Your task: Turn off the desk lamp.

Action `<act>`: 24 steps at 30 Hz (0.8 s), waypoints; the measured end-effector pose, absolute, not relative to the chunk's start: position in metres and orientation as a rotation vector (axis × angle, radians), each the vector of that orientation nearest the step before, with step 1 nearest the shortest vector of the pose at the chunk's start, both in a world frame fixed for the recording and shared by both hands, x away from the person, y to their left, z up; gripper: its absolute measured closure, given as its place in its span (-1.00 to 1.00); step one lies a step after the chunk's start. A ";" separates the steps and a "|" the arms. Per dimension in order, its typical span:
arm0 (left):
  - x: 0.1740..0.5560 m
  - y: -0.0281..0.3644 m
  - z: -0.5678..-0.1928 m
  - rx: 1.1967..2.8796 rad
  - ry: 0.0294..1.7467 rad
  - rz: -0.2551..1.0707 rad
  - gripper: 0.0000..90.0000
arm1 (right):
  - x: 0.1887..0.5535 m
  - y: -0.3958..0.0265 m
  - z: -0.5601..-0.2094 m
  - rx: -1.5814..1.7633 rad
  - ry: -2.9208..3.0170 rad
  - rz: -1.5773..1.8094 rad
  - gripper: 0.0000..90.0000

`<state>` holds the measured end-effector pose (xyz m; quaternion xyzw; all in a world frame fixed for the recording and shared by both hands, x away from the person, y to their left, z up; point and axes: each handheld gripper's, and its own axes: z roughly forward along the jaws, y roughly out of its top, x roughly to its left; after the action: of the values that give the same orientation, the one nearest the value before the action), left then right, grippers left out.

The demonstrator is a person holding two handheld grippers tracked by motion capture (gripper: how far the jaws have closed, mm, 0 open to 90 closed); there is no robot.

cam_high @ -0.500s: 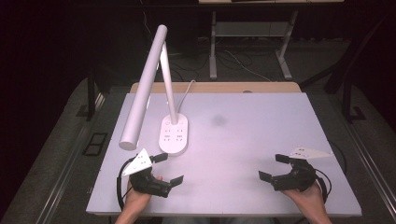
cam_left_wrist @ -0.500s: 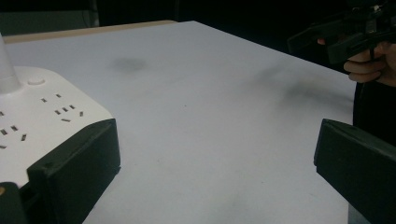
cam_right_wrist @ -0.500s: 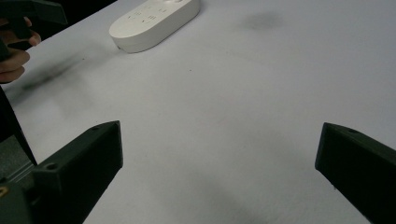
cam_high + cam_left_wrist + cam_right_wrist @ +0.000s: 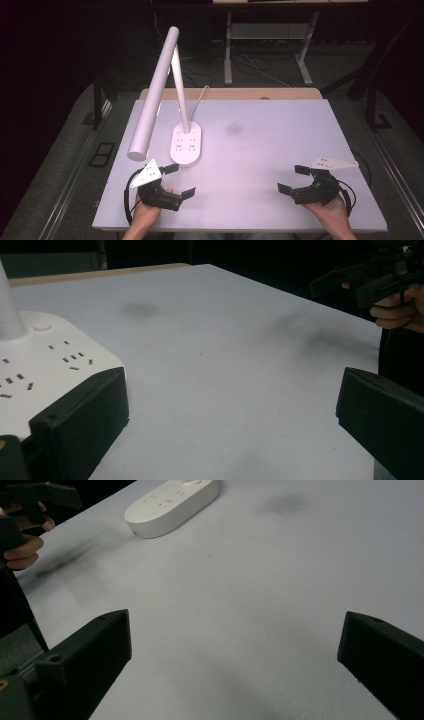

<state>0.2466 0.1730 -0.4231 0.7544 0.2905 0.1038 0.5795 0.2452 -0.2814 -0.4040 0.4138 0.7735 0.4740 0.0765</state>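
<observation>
Just one desk lamp out here, sitting left of centre on the white surface, with its oval base doubling as a power strip. Four socket groups counted on that base from the high view, plus one white cord trailing off the back. One long tube head hanging out over the near-left side of the base.

Two claws total. Left claw just in front of the base, released, nothing between the jaws; in the left gripper view one jaw parked right beside the base edge, hard to say if touching. Right claw well off to the right of the base, also spread wide and empty, only bare surface ahead in the right gripper view, base far off.

What could go sideways, just guessing: bumping the base with that near jaw and skidding the whole lamp. Also clipping the overhanging tube head when lifting the left claw, since it sits right above. Tall thin stem, so probably top-heavy, and grabbing high could tip it. Cord could snag too if dragged forward.
</observation>
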 end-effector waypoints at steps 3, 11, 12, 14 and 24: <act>0.246 0.172 -0.423 1.769 0.669 0.244 -1.00 | 0.246 -0.282 -0.402 1.237 2.340 1.419 -0.98; 0.247 0.170 -0.424 1.782 0.664 0.245 -1.00 | 0.247 -0.279 -0.401 1.228 2.371 1.406 -0.98; 0.247 0.170 -0.424 1.781 0.664 0.245 -1.00 | 0.247 -0.279 -0.401 1.228 2.371 1.406 -0.98; 0.247 0.170 -0.423 1.778 0.665 0.247 -1.00 | 0.248 -0.278 -0.400 1.225 2.378 1.398 -0.98; 0.245 0.171 -0.424 1.786 0.664 0.247 -0.99 | 0.255 -0.276 -0.386 1.193 2.401 1.382 -0.98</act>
<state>0.2453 0.1711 -0.4238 0.7618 0.2832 0.1054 0.5730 0.2550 -0.2759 -0.3860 0.3947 0.7944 0.4574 0.0626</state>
